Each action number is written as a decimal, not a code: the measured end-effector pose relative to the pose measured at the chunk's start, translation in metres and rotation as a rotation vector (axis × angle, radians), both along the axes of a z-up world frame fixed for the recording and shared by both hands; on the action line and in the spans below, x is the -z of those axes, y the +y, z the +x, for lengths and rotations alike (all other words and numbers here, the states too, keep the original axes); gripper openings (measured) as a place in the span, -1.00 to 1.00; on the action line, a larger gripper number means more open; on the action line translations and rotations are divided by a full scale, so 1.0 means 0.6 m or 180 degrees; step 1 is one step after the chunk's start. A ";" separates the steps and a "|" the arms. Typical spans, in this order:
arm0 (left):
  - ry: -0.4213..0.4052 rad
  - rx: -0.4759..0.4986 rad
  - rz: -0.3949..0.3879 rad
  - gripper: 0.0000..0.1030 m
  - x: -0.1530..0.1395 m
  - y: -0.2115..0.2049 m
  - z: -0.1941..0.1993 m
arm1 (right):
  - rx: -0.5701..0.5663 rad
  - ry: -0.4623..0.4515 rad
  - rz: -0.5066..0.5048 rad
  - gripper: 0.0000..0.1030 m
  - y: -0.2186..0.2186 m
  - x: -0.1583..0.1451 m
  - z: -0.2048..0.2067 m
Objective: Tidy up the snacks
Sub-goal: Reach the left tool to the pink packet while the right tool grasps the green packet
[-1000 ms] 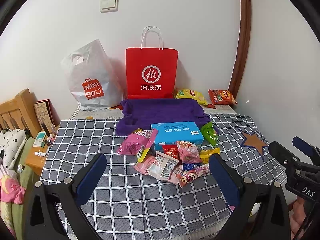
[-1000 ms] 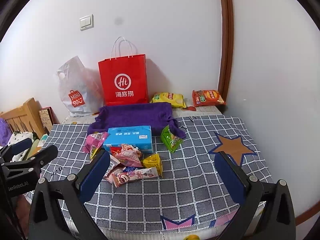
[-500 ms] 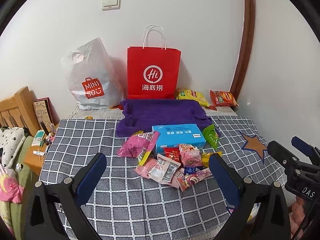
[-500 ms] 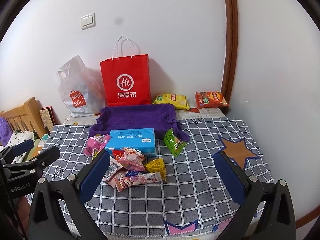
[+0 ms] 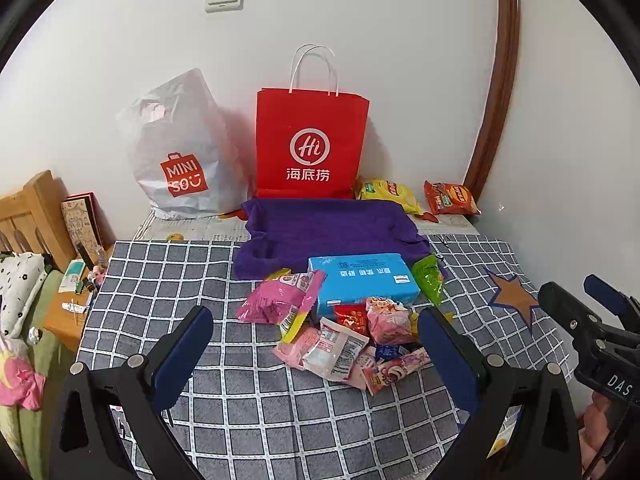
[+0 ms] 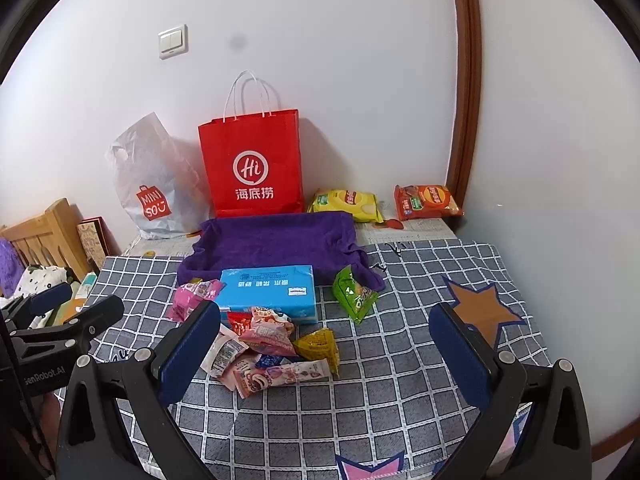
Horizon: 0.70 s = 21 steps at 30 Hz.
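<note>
Left wrist view shows the left gripper [image 5: 314,330] spread wide and empty low in frame, the snack pile [image 5: 348,336] at centre, while the right gripper [image 6: 324,332] likewise gapes empty.

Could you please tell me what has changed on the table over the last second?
Only the viewpoints shifted a little: both cameras drifted, so the scene sits slightly differently in frame. Nothing was grasped or released. The left gripper and right gripper stay open above the checked cloth, and the snack pile, blue box and purple towel lie as before.
</note>
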<state>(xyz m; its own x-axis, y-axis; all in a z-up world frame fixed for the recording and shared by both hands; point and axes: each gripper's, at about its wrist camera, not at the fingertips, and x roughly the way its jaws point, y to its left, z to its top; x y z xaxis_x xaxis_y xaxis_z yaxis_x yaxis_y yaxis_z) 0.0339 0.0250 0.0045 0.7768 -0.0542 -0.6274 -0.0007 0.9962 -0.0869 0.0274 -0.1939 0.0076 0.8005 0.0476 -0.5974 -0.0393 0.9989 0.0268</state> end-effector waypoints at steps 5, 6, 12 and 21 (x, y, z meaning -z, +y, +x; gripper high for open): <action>0.0024 0.0009 0.0006 0.99 0.008 0.011 0.011 | -0.0007 0.0080 0.0013 0.99 0.004 0.017 0.019; 0.0026 0.0011 0.0005 0.99 0.009 0.014 0.013 | -0.0010 0.0088 0.0015 0.99 0.005 0.019 0.023; 0.0079 0.0016 -0.0013 0.99 0.024 0.034 0.032 | -0.0036 0.0127 0.0029 0.99 0.013 0.037 0.048; 0.0268 -0.0001 -0.0028 0.99 0.071 0.064 0.087 | -0.0081 0.0268 0.0006 0.98 0.025 0.089 0.095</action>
<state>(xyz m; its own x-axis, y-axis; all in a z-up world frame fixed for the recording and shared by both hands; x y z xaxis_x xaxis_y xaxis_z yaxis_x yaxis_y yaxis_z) 0.0859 0.0635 -0.0378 0.7214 -0.0599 -0.6899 -0.0085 0.9954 -0.0953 0.0845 -0.1789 -0.0458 0.7460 0.0684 -0.6625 -0.0622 0.9975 0.0329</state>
